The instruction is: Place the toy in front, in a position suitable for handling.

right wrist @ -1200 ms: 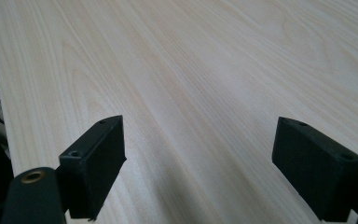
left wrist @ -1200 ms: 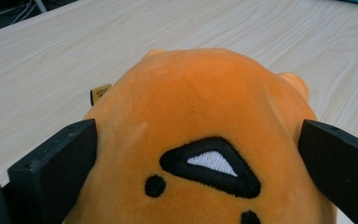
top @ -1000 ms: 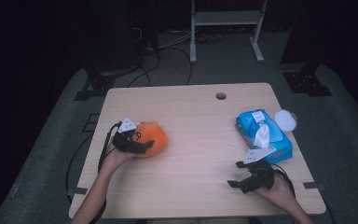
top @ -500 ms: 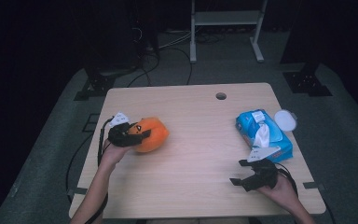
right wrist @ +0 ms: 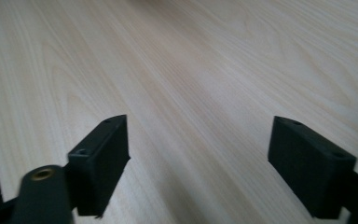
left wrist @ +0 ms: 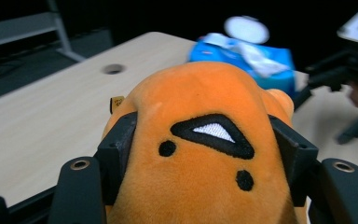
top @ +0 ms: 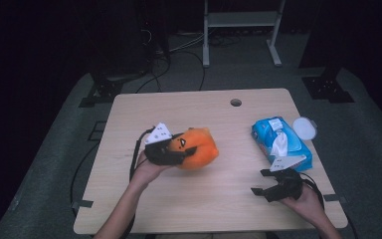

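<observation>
Orange plush toy clamped between left gripper jaws, above table at 9 o'clock. Right gripper at 4 o'clock, jaws wide, just narrowed slightly, nothing between, near blue wipes pack.

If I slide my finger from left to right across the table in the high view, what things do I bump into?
left gripper → orange plush toy → right gripper → blue wipes pack → white round lid
</observation>
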Tool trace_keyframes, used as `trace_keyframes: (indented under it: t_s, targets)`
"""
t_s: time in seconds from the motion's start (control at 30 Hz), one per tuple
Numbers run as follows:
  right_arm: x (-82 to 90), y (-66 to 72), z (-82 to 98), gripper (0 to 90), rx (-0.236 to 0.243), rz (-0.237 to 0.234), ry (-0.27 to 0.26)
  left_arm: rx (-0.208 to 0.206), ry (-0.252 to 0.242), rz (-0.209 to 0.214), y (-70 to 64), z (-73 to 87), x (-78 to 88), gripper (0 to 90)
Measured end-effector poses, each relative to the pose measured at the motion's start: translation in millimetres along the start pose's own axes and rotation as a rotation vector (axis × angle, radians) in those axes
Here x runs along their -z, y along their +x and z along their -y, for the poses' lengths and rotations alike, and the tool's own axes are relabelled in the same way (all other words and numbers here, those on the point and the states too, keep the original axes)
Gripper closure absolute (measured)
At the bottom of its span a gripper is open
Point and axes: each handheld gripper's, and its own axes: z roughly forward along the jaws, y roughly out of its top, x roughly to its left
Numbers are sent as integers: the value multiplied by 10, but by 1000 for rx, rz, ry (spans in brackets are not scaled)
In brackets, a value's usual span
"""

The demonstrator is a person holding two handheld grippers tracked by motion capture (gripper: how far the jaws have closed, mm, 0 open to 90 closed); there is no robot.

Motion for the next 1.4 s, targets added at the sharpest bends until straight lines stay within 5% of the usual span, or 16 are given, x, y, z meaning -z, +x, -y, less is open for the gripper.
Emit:
trace_keyframes:
  t_s: [0.17, 0.43, 0.6, 0.73, 0.77, 0.8, 0.87, 1.03, 1.4]
  targets:
    - [101, -50, 30, 208, 6, 29, 9, -28, 68, 86, -294, 201, -289, 362]
    - [362, -87, 50, 219, -8, 57, -44, -43, 67, 170, -488, 472, -455, 318]
    - [610, -258, -121, 240, -8, 179, -143, -88, 78, 161, -569, 501, -425, 230]
    - [610, -535, -228, 288, -25, 342, -118, -115, 102, 167, -591, 494, -421, 198]
    - [610, -535, -228, 288, -25, 342, -118, -115, 102, 167, -591, 494, -421, 193]
    - [548, -739, -250, 303, -43, 419, -89, -118, 111, 167, -593, 494, -411, 188]
    - [505, -854, -257, 322, -47, 439, -69, -123, 108, 171, -594, 519, -406, 180]
    - [394, -1065, -270, 362, -95, 398, -55, -117, 106, 183, -572, 526, -427, 163]
    - [236, -1098, -272, 614, -142, 346, -44, -105, 99, 186, -576, 559, -422, 146]
